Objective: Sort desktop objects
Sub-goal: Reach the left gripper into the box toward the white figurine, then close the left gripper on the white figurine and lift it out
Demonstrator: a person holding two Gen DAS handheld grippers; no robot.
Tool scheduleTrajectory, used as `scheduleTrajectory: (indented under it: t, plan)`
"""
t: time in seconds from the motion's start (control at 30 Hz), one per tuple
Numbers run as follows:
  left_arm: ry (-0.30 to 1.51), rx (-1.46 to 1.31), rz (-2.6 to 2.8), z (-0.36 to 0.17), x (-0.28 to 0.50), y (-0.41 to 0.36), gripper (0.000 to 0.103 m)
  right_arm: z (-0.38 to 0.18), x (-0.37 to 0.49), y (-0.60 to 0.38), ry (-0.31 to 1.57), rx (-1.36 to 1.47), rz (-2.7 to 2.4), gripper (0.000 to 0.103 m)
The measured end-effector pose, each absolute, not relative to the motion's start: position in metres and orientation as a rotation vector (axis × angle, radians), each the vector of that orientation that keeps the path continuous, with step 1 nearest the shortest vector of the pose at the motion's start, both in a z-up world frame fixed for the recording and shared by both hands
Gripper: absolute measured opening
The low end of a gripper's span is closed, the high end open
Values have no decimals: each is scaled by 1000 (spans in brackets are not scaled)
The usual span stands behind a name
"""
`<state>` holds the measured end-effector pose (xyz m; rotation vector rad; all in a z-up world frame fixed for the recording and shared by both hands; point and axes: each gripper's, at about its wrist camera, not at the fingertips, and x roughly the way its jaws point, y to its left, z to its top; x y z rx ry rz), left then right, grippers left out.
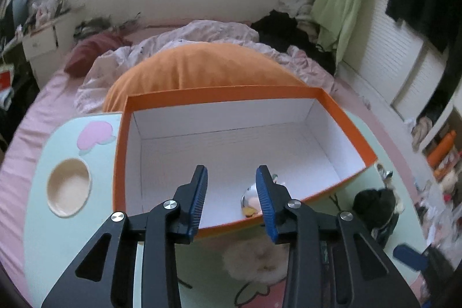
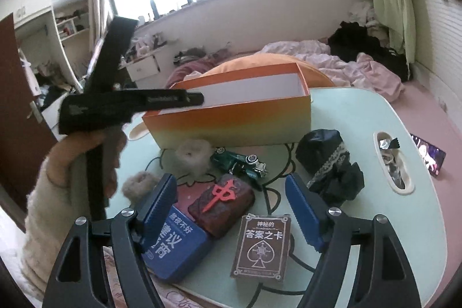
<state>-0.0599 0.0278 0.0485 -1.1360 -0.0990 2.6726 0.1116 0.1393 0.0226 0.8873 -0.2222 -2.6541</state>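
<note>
Two claws are empty: my left claw (image 1: 232,198) hangs over the orange box (image 1: 343,117), jaws narrowly apart; my right claw (image 2: 231,210) gapes above the red-marked block (image 2: 222,201) on the table (image 2: 361,117).

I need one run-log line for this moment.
left gripper: open, empty, over orange box | right gripper: open, empty, above red-marked block | box: shiny object inside

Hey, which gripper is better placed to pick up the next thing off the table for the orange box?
Probably the right gripper: its jaws stand open just above the dark red block. The left gripper is empty over the orange box.
</note>
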Motion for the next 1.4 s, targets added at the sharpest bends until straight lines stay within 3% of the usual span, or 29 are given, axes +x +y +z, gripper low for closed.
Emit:
scheduleTrajectory:
  t: [0.3,0.5,0.77,1.17,1.23,1.4]
  plan:
    - [-141,-1234,2633,50,-66,27,36,18,114,133,-217,921,-2627,77]
    - [-147,-1291,2530,52,-73,31,52,14,112,132,-224,938,-2618,77]
    - [-387,-1642,1977,59,-128,22,52,13,114,133,-230,937,-2615,77]
    - [-235,-1981,1901,14,-152,51,50,15,115,141,-262,942,-2599,77]
    - [-223,-1952,1925,15,-153,54,44,16,115,140,-259,941,-2596,77]
    - [-125,-1813,1990,20,-144,63,39,16,116,142,-287,940,-2601,77]
